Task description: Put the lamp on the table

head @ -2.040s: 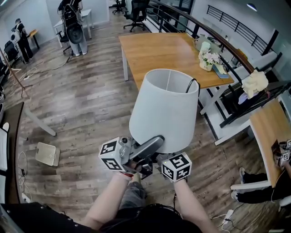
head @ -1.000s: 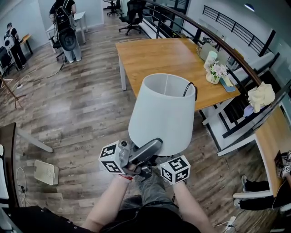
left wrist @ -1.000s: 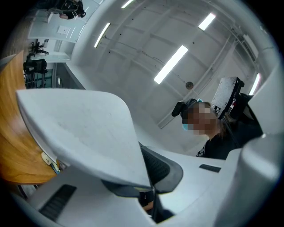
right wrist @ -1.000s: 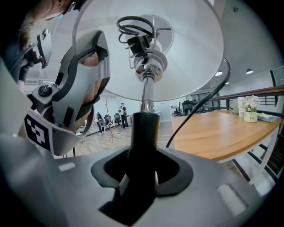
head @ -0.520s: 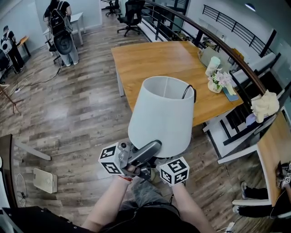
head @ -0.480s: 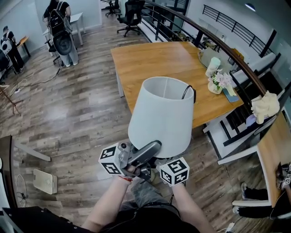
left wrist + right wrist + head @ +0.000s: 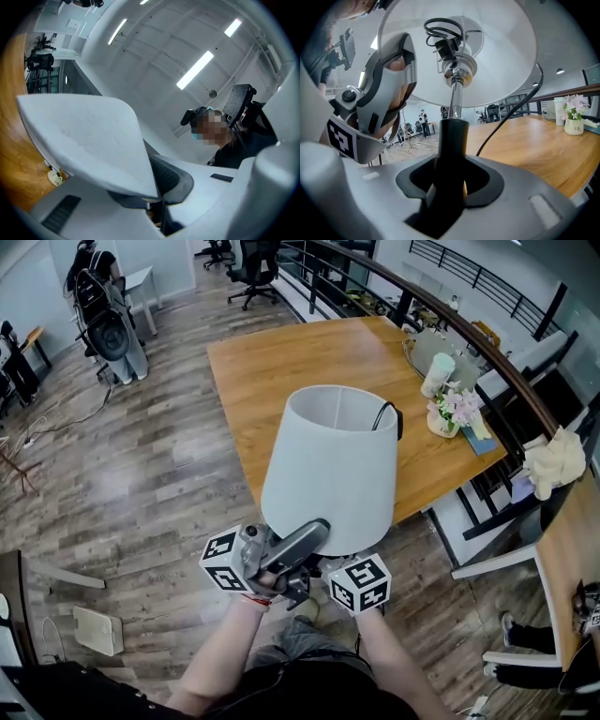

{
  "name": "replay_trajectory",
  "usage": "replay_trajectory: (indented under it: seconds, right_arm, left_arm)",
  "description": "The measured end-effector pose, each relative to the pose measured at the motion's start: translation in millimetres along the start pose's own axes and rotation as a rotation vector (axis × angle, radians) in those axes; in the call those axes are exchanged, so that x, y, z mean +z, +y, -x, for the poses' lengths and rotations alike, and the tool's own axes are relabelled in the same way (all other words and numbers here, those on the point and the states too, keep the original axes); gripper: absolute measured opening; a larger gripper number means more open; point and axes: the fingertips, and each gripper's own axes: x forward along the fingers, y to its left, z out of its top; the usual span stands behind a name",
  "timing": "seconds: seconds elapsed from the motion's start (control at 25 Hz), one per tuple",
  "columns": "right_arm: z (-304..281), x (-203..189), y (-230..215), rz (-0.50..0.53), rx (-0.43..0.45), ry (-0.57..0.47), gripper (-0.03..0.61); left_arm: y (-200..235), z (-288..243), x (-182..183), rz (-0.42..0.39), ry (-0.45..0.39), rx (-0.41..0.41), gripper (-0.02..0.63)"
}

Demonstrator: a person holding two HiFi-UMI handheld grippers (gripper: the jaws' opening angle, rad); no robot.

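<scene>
Surroundings, head view: wooden counter [image 7: 281, 362] at 12 o'clock, its top bare on the near side. Along its far right edge, at 2 o'clock, stand a pot of pink flowers [image 7: 442, 416], a white cup [image 7: 435, 373] and a blue book [image 7: 480, 439]. A dark railing [image 7: 441, 310] runs behind them. Office chair [image 7: 255, 259] at 11 o'clock, well apart. Cream cloth [image 7: 555, 460] at 3 o'clock. Flat white box [image 7: 97, 630] on the plank floor [image 7: 141, 456] at 8 o'clock. Nothing stands between the lamp and the counter's near edge. Item: lamp [image 7: 333, 465], held up in front of the person, upright, its top overlapping the counter's near edge in this view. Shade [image 7: 487, 56] white, tapered, open at the top. Stem [image 7: 452, 136] black below, chrome under the socket. Black cord [image 7: 386, 413] hooks over the upper rim. Left gripper [image 7: 157, 190]: jaws closed on the shade's lower rim at 7 o'clock. Right gripper [image 7: 450, 180]: jaws clamped on the black stem, under the shade.
</scene>
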Motion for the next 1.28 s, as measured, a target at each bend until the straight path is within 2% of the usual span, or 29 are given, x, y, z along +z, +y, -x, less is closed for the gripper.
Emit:
replay_trajectory:
  seconds: [0.48, 0.64, 0.96, 1.28]
  right_arm:
    - [-37, 4, -49, -0.017, -0.017, 0.030, 0.169]
    - [-51, 2, -71, -0.037, -0.054, 0.045, 0.169]
    - [-89, 18, -121, -0.079, -0.135, 0.031, 0.169]
    - [-124, 31, -162, -0.076, -0.187, 0.038, 0.169]
  left_arm:
    - [65, -3, 18, 0.040, -0.008, 0.008, 0.009]
    - [94, -3, 25, 0.085, -0.011, 0.001, 0.009]
    - [155, -16, 44, 0.159, 0.053, -0.029, 0.009]
    - [207, -20, 68, 0.213, 0.053, -0.047, 0.008]
